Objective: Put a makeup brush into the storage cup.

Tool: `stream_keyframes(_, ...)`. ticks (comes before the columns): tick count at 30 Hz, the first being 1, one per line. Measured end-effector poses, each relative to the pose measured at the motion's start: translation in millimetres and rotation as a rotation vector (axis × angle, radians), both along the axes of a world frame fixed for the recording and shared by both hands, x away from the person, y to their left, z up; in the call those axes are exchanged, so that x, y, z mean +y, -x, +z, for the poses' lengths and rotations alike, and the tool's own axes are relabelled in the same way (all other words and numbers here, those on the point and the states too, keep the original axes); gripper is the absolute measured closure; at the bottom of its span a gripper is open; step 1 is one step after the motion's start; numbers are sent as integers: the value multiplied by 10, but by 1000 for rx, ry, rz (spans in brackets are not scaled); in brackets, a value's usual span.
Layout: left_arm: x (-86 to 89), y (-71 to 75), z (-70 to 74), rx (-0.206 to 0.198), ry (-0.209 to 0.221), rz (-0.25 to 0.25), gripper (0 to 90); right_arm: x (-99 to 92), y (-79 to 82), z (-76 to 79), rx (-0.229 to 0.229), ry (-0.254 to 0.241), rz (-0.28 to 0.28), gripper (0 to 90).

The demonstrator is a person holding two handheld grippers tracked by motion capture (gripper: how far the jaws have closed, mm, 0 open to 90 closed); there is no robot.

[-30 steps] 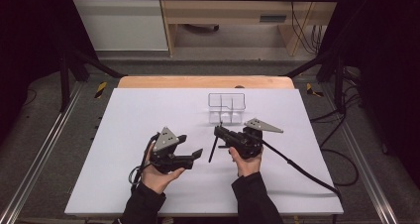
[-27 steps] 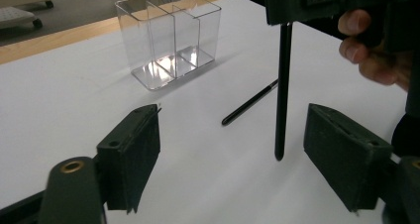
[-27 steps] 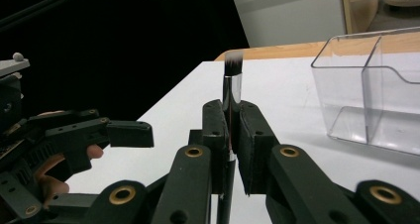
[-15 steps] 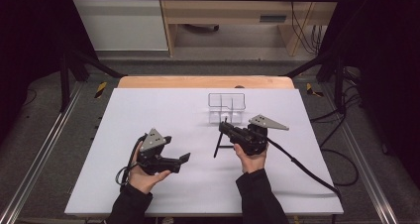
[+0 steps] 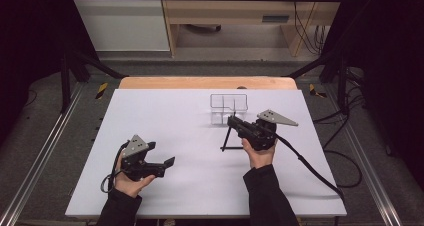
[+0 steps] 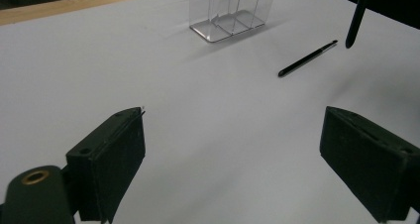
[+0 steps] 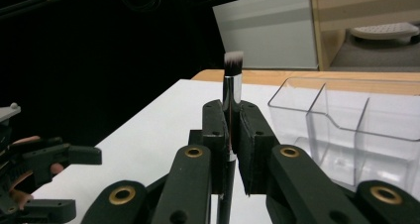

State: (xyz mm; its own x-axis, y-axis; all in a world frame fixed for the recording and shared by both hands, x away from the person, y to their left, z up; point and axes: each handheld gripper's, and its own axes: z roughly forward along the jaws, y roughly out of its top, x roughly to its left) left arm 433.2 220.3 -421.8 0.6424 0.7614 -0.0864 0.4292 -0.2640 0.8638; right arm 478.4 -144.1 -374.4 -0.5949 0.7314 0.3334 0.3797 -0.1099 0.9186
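Right gripper [image 5: 235,123] holds the makeup brush [image 7: 232,92] clamped upright, bristles up, beside the clear organizer [image 5: 229,107] near the table's far edge. Left gripper [image 5: 162,163]: jaws just opened, empty. Next I judge: lower the brush into a compartment; a second, probably brush, [image 6: 307,58] lies flat nearby.

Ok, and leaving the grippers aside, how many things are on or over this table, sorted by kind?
Makeup brush: 1
Slim black stick, pen-like, lying flat: 1
Clear divided organizer: 1
Total: 3
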Motion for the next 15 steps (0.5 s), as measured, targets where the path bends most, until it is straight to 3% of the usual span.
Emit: stream_keyframes(15, 124, 24, -26, -13, 8, 38, 93, -56, -192, 231, -68, 35, -67, 834)
